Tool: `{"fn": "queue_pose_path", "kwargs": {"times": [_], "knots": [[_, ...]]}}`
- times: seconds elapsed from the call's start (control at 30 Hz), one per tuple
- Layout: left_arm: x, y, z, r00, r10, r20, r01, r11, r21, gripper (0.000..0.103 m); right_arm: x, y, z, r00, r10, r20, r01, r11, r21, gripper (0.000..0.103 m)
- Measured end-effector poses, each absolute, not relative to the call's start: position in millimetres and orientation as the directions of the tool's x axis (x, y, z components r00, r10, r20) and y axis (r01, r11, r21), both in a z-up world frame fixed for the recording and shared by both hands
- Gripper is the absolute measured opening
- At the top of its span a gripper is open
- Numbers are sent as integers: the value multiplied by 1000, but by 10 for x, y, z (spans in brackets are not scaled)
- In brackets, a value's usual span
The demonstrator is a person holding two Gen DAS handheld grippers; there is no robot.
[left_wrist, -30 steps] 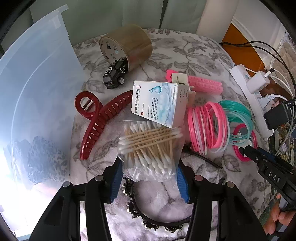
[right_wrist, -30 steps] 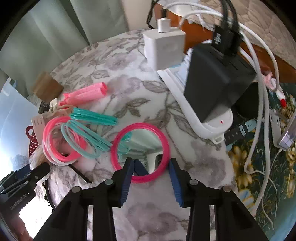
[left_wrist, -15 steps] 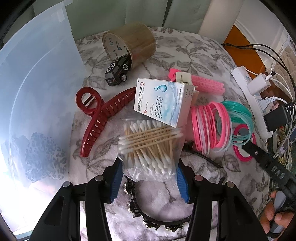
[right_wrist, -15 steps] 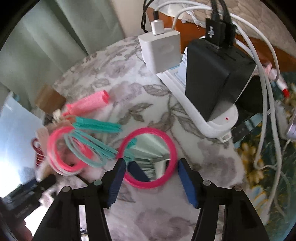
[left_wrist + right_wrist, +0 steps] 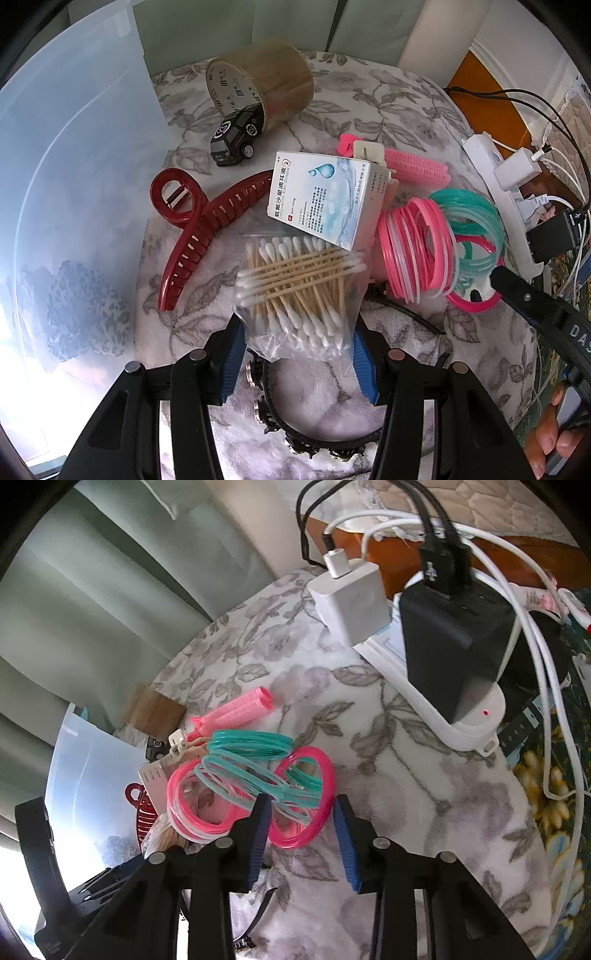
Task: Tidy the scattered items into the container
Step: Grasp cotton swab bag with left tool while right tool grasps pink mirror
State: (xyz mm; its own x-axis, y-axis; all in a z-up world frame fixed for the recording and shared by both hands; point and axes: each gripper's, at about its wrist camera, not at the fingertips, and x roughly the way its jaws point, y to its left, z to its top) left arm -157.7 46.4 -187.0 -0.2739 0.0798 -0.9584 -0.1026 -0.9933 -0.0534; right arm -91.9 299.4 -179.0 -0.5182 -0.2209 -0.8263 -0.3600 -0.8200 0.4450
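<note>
Between the blue pads of the left gripper (image 5: pixel 297 349) sits a clear bag of cotton swabs (image 5: pixel 301 295), its lower part pinched from both sides by the narrowed jaws, its upper part resting against the white eye-drop box (image 5: pixel 325 201). Taking that box as the landmark: a dark red hair claw (image 5: pixel 199 229) lies just to its left on the floral cloth (image 5: pixel 369 92), a small black toy car (image 5: pixel 236 134) sits beyond it, and the car's rear touches a brown tape roll (image 5: pixel 266 79) lying on its side. Behind the box's right corner lie pink hair rollers (image 5: pixel 417 168). To the box's right stands a bunch of pink bangles (image 5: pixel 413 251), touching a bunch of teal bangles (image 5: pixel 476 221) farther right. Well left of the box, the translucent plastic container (image 5: pixel 74 184) rises, a leopard-print item (image 5: pixel 85 306) showing through its wall. Under the bag, nearest the camera, curves a black studded headband (image 5: pixel 295 439).

The right gripper (image 5: pixel 301 825) has its jaws spread wide, straddling a single pink bangle (image 5: pixel 303 797) that stands on edge, threaded by teal bangles; neither pad clearly presses it. Far right of the box runs a white power strip (image 5: pixel 443 716) carrying a white charger (image 5: pixel 351 598) and a black charger (image 5: pixel 450 642).
</note>
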Motion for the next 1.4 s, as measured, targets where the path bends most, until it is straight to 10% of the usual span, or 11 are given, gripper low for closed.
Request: {"fn": "queue_pose_path", "kwargs": {"times": [1.4], "knots": [[-1246, 537, -1565, -335, 85, -938, -97, -994, -56, 46, -878, 3000, -1633, -549, -343, -762, -371, -717, 590, 7]]}}
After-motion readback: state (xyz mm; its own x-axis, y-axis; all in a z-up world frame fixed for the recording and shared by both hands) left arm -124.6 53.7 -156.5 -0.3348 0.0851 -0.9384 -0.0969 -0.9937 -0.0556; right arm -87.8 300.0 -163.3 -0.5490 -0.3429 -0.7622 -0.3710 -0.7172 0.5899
